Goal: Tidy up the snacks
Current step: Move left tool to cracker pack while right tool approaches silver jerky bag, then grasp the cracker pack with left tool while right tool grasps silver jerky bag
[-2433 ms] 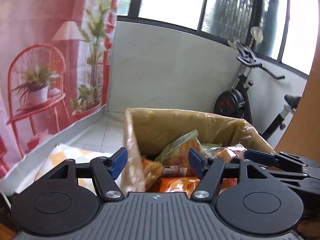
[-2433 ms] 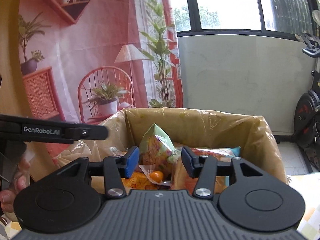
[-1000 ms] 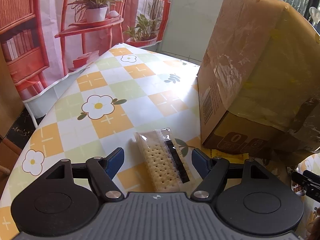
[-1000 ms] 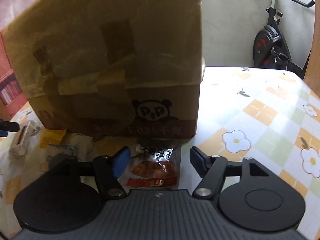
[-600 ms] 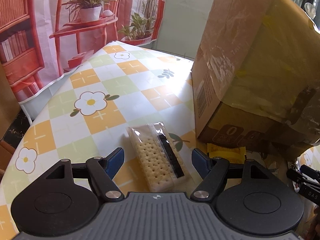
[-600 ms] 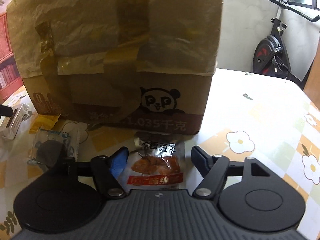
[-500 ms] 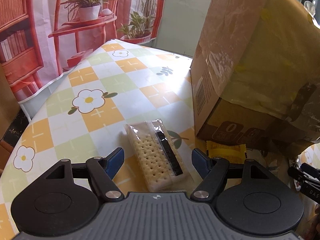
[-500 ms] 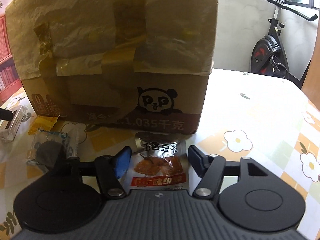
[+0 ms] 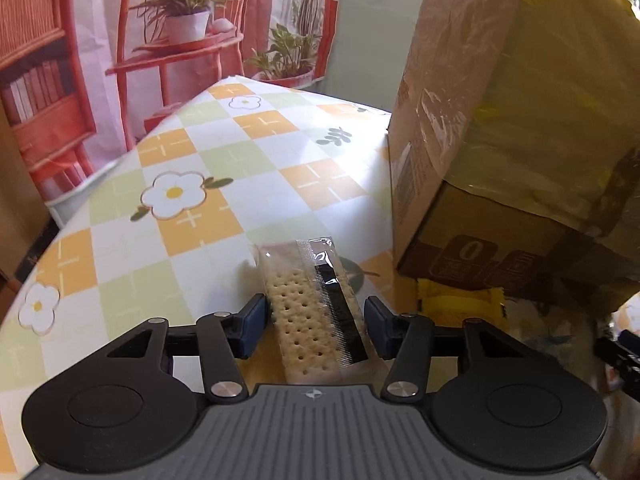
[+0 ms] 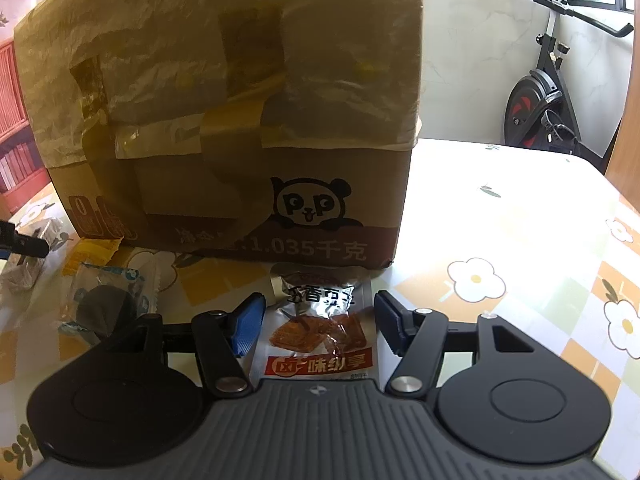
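A clear-wrapped cracker packet (image 9: 316,312) lies on the checkered flower tablecloth (image 9: 208,184). My left gripper (image 9: 314,320) is open, its jaws either side of the packet without touching it. A silver and red meat snack pouch (image 10: 322,328) lies on the table in front of the taped cardboard box (image 10: 240,120). My right gripper (image 10: 320,324) is open, its jaws straddling the pouch. The box also shows in the left wrist view (image 9: 520,128).
A yellow sachet (image 10: 92,254) and a clear packet with a dark round snack (image 10: 106,300) lie left of the pouch. The yellow sachet also shows by the box corner (image 9: 456,304). An exercise bike (image 10: 548,92) stands beyond the table. The left table edge (image 9: 60,232) is close.
Both grippers have come down from above the open box to the tabletop. In the last half second both have narrowed around their snacks, the left on the crackers, the right on the pouch.
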`<state>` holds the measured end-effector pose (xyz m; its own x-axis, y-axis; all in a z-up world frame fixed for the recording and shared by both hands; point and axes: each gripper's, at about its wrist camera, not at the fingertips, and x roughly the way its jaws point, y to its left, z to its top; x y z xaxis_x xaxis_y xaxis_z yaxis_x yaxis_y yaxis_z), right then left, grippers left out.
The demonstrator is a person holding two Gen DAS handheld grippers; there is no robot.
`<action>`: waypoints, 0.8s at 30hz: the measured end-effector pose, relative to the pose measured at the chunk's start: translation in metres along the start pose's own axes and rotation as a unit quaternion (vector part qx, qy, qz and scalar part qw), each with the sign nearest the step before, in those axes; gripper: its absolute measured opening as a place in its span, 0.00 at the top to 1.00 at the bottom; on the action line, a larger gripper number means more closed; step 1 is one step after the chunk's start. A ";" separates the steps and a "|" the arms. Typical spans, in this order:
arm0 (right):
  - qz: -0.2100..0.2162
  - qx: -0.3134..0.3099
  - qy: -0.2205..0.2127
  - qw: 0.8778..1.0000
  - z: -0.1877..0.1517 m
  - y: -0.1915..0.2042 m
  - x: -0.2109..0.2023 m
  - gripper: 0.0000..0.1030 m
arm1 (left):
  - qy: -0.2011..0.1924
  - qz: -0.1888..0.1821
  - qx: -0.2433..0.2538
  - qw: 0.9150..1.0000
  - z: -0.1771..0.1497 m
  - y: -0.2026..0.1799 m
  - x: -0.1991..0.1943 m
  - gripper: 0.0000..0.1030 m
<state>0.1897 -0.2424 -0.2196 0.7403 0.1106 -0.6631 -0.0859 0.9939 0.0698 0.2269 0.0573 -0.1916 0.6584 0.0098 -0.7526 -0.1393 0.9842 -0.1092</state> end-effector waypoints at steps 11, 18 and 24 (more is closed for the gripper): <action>0.021 0.007 -0.016 1.000 -0.001 -0.004 -0.012 0.44 | -0.034 -0.023 -0.016 0.999 -0.018 -0.004 -0.045 0.47; 0.014 0.006 -0.008 1.000 0.002 -0.004 -0.014 0.41 | -0.059 -0.048 0.008 0.997 -0.025 -0.014 -0.063 0.46; 0.002 -0.018 -0.004 1.000 0.005 0.002 -0.019 0.40 | -0.064 -0.059 0.011 0.996 -0.026 -0.016 -0.065 0.46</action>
<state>0.1794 -0.2424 -0.2031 0.7449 0.1150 -0.6572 -0.1124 0.9926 0.0462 0.1676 0.0366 -0.1579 0.7583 -0.0857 -0.6463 -0.0397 0.9834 -0.1771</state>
